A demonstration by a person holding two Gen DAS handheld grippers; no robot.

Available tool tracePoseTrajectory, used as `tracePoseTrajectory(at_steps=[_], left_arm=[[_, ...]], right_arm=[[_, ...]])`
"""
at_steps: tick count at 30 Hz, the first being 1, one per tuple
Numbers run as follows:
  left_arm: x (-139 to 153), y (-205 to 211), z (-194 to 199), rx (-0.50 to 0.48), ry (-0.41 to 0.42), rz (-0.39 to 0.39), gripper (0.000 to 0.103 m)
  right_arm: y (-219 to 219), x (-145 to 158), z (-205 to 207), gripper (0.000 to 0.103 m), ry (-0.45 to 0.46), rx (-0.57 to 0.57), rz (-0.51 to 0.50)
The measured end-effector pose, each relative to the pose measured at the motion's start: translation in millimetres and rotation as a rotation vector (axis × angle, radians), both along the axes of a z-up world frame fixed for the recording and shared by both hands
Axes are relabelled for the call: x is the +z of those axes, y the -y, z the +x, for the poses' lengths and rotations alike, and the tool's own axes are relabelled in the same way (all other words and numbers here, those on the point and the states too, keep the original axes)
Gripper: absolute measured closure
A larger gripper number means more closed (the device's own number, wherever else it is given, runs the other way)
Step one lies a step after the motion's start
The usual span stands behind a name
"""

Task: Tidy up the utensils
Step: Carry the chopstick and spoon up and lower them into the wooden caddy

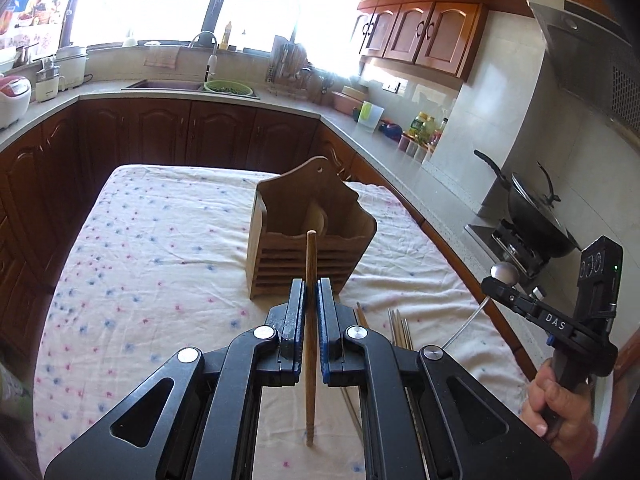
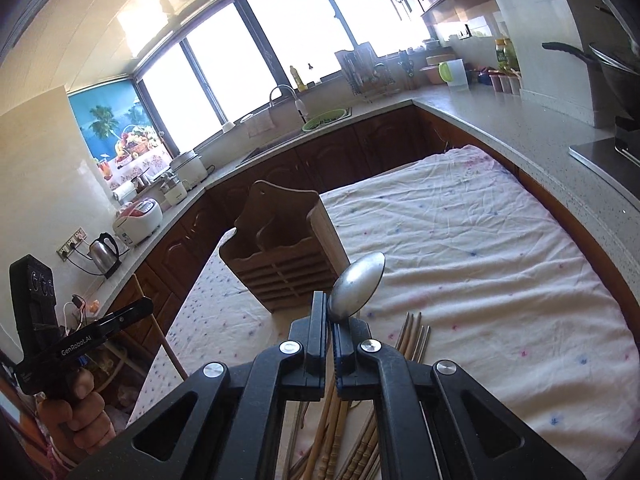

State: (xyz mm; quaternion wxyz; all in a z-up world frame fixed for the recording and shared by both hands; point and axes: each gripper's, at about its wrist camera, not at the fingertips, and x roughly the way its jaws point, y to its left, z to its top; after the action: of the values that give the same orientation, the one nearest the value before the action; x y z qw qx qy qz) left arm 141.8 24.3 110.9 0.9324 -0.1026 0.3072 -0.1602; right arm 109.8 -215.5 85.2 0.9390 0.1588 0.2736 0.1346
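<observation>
Light: we are seeing daylight blowing out the wide curved kitchen windows [image 2: 256, 48].
Edges: fisheye is bending them, corners darkening.

Each camera sits just behind its own claw, looking forward and downward along the fingers. Both views share the cloth-covered table [image 1: 160, 248] and the wooden holder [image 1: 308, 236], seen close, and the kitchen window beyond.

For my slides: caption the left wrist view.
Left gripper holds a chopstick before the wooden holder.
</observation>
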Motion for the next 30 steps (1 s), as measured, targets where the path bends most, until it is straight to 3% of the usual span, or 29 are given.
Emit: tracePoseTrajectory(at_steps=[11, 21, 25, 30], left_arm=[[34.6, -19.7, 19.7, 0.061, 0.098, -0.05, 0.098], [89.7, -32.5, 75.9, 0.157, 0.258, -0.112, 0.098], [83.9, -33.2, 108.2, 0.21, 0.271, -0.114, 0.098], [46.5, -30.1, 136.7, 0.232, 0.229, -0.119, 0.098]], right_arm=[[-17.4, 31.4, 35.6, 0.1, 0.086, 0.018, -0.032], [-32.5, 74.7, 90.6, 0.1, 0.223, 0.004, -0.073], [-38.1, 74.7, 119.9, 0.1, 0.259, 0.003, -0.098], [-51.2, 43.6, 154.7, 0.1, 0.215, 0.021, -0.137]])
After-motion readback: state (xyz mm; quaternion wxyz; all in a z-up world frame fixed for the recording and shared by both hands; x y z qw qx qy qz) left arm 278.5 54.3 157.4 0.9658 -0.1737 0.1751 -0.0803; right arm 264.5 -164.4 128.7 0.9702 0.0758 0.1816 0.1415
